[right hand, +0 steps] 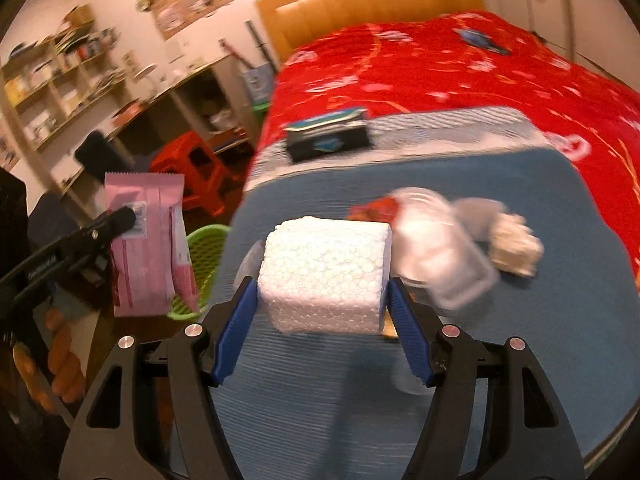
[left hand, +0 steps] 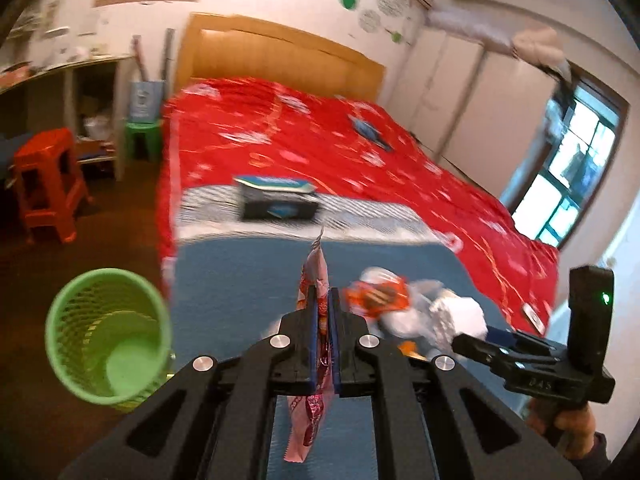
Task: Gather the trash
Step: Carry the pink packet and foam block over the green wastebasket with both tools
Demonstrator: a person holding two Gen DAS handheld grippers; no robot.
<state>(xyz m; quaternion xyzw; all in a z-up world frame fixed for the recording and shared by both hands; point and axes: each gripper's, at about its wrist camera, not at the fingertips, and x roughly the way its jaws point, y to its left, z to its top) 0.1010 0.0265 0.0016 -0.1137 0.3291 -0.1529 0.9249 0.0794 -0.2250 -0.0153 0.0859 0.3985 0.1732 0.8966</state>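
Note:
My left gripper (left hand: 324, 300) is shut on a pink snack wrapper (left hand: 314, 280), held edge-on above the blue mat; the wrapper also shows in the right wrist view (right hand: 146, 248). A green mesh waste basket (left hand: 106, 336) stands on the floor to its left, beside the bed. My right gripper (right hand: 322, 284) is shut on a white foam block (right hand: 324, 272) above the mat. Behind it lie a clear plastic container (right hand: 440, 256), an orange wrapper (left hand: 378, 294) and a crumpled paper ball (right hand: 516, 246).
The blue mat (right hand: 360, 380) covers the foot of a bed with a red cover (left hand: 300, 140). A dark box (left hand: 278, 200) sits at the mat's far edge. A red stool (left hand: 46, 184) and shelves (right hand: 80, 88) stand to the left.

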